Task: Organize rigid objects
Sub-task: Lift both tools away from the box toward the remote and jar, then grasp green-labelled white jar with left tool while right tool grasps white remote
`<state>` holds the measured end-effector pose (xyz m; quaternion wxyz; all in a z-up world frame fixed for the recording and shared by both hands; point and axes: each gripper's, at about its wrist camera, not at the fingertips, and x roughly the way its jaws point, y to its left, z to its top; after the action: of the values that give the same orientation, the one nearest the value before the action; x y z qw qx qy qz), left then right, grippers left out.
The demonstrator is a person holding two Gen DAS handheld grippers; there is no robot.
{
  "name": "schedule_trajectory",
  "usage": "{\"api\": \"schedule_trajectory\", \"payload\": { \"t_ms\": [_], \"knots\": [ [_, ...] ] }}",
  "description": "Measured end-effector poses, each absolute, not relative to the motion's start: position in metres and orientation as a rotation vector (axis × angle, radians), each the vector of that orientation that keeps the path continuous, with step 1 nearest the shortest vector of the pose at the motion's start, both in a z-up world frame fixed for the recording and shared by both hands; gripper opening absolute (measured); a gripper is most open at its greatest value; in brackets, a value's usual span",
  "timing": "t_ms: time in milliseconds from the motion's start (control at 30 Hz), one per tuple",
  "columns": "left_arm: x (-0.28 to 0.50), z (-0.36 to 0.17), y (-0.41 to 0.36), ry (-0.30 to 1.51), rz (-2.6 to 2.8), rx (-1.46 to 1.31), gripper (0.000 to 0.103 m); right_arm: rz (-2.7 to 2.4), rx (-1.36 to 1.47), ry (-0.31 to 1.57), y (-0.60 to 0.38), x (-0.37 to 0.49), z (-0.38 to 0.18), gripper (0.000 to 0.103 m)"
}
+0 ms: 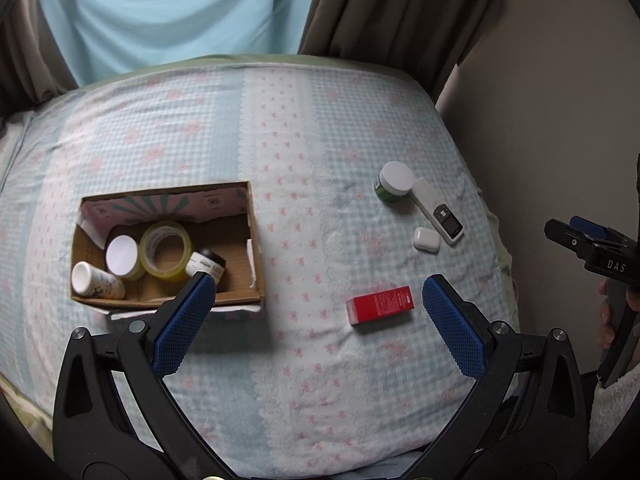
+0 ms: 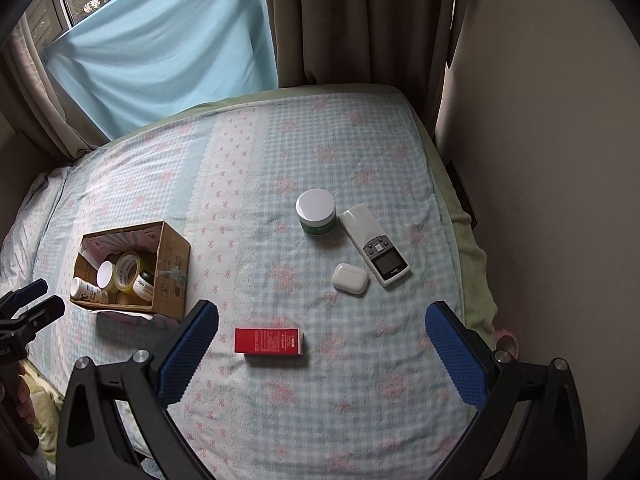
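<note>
A: Cardboard box (image 1: 256,240), open top, on the bedspread's left side. Contents: clear tape roll (image 1: 165,250) lying flat, white-lidded jar (image 1: 121,257) against it, white bottle (image 1: 96,280) on its side, black-capped jar (image 1: 206,264) tilted.

B: Outside, well right: red carton (image 2: 269,342) flat; green jar (image 2: 316,212) upright, white lid, just beside the remote (image 2: 374,245); white earbud case (image 2: 350,278) beside the remote's screen end.
</note>
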<state>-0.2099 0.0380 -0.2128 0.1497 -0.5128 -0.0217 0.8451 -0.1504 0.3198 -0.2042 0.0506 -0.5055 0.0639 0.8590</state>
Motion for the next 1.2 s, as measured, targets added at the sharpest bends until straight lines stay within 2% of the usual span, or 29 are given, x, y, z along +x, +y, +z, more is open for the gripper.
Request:
{"api": "schedule_trajectory", "payload": {
  "t_ms": [167, 333, 567, 800, 900, 1000, 1100, 1200],
  "knots": [
    [-0.249, -0.237, 0.090, -0.006, 2.386, -1.479, 0.103, 2.639, -1.551, 0.188, 0.355, -0.183, -0.226, 0.103],
    [-0.291, -0.273, 0.143, 0.057, 2.338, -1.472, 0.103, 2.656, -1.575, 0.147, 0.379, -0.216, -0.273, 0.103],
    [-0.343, -0.355, 0.204, 0.158, 2.232, -1.403, 0.103, 2.677, -1.579, 0.108, 0.401, -0.247, -0.348, 0.103],
    [-0.377, -0.438, 0.248, 0.180, 2.187, -1.338, 0.103, 2.733, -1.606, -0.076, 0.403, -0.270, -0.411, 0.103],
    [-0.389, -0.463, 0.260, 0.193, 2.183, -1.340, 0.103, 2.744, -1.628, -0.123, 0.403, -0.281, -0.435, 0.095],
    [-0.400, -0.482, 0.270, 0.193, 2.187, -1.344, 0.103, 2.744, -1.626, -0.205, 0.402, -0.290, -0.451, 0.091],
    [-0.408, -0.492, 0.275, 0.188, 2.192, -1.328, 0.103, 2.766, -1.649, -0.204, 0.403, -0.298, -0.463, 0.086],
    [-0.413, -0.494, 0.280, 0.189, 2.195, -1.313, 0.100, 2.778, -1.668, -0.225, 0.402, -0.303, -0.471, 0.076]
  ]
}}
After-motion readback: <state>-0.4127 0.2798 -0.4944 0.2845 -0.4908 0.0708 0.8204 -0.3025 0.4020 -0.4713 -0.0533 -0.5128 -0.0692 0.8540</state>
